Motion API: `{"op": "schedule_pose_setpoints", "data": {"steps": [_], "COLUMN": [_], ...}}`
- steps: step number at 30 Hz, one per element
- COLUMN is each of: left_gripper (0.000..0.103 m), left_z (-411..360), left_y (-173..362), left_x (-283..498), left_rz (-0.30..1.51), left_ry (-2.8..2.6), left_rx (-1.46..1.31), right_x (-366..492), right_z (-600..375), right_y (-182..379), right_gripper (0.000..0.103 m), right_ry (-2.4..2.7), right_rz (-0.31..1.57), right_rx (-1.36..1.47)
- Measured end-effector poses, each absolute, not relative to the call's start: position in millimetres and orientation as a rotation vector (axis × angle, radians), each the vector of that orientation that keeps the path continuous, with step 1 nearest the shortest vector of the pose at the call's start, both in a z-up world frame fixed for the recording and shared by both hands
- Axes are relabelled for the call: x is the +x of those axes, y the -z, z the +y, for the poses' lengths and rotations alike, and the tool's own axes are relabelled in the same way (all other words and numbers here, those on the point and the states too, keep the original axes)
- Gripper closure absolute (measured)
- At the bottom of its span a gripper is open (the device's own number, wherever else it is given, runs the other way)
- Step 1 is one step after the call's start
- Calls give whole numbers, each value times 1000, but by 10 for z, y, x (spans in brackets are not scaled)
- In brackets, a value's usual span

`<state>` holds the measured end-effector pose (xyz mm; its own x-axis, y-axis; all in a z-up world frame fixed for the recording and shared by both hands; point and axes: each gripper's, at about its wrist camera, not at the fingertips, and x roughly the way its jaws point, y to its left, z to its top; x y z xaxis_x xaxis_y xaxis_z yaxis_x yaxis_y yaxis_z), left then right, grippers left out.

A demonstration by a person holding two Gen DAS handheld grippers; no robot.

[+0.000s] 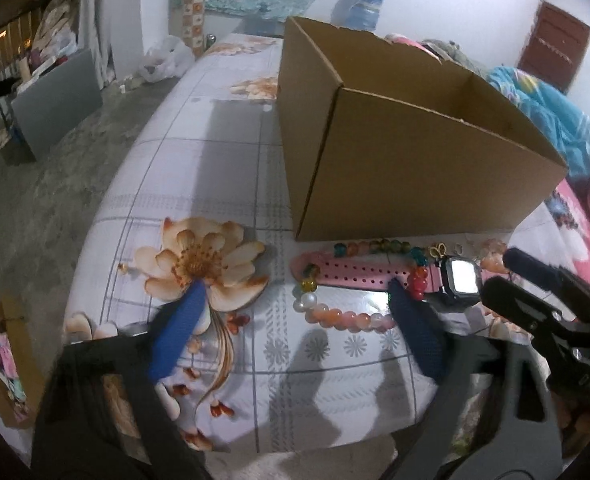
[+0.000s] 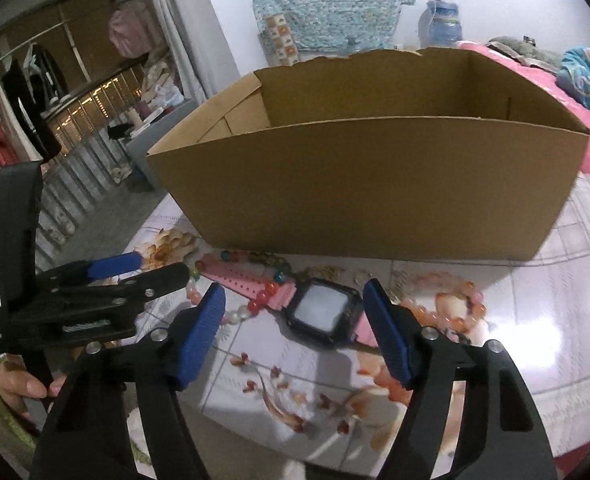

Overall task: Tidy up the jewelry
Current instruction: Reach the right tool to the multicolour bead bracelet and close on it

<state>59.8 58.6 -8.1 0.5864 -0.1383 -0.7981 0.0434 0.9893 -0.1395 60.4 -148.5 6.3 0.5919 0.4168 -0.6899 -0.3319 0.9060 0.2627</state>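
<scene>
A pink-strapped watch [image 2: 319, 312] with a black square face lies on the flowered table, just in front of an open cardboard box [image 2: 375, 184]. Bead bracelets lie around it: a multicoloured one [image 1: 375, 249], a pink-and-white one [image 1: 335, 314] and an orange one [image 2: 455, 300]. My right gripper [image 2: 293, 306] is open, its blue pads on either side of the watch face, apart from it. My left gripper [image 1: 295, 292] is open and empty, low over the pink-and-white bracelet and the watch strap [image 1: 351, 274]. The box [image 1: 407, 148] looks empty as far as its inside shows.
The table's near edge [image 1: 295, 446] drops off just below the grippers. Its left edge borders a concrete floor [image 1: 35, 184]. Pink and blue bedding [image 1: 567, 128] lies to the right behind the box. The left gripper's body [image 2: 75, 300] sits close to the right gripper's left side.
</scene>
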Motion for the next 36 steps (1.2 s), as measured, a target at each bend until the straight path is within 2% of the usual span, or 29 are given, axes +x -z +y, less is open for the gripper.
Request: {"op": "schedule_pose_setpoints", "data": {"steps": [2, 4, 5, 7, 12, 20, 30, 36], "left_gripper": [45, 61, 62, 75, 90, 91, 90, 90], "left_z": [553, 516, 500, 461, 417, 608, 700, 717], "left_y": [118, 147, 168, 206, 232, 202, 213, 227], "left_x": [646, 638, 660, 669, 621, 405, 434, 422], "left_rz": [967, 988, 1003, 1025, 1031, 1054, 1043, 1037], "left_ry": [117, 120, 126, 120, 104, 73, 95, 109], "left_rx": [-90, -80, -78, -64, -6, -19, -65, -77], "right_x": [628, 641, 641, 617, 543, 492, 866, 978], "right_z": [-1458, -1449, -1437, -1434, -1458, -1387, -1052, -812], "right_y": [-42, -27, -33, -44, -91, -114, 73, 141], "right_gripper": [34, 35, 35, 35, 36, 42, 67, 71], "right_ry": [-443, -445, -445, -444, -439, -464, -547, -566], "right_rz": [832, 835, 834, 829, 809, 816, 952, 1003], "right_rx": [111, 107, 103, 96, 80, 64, 57, -28]}}
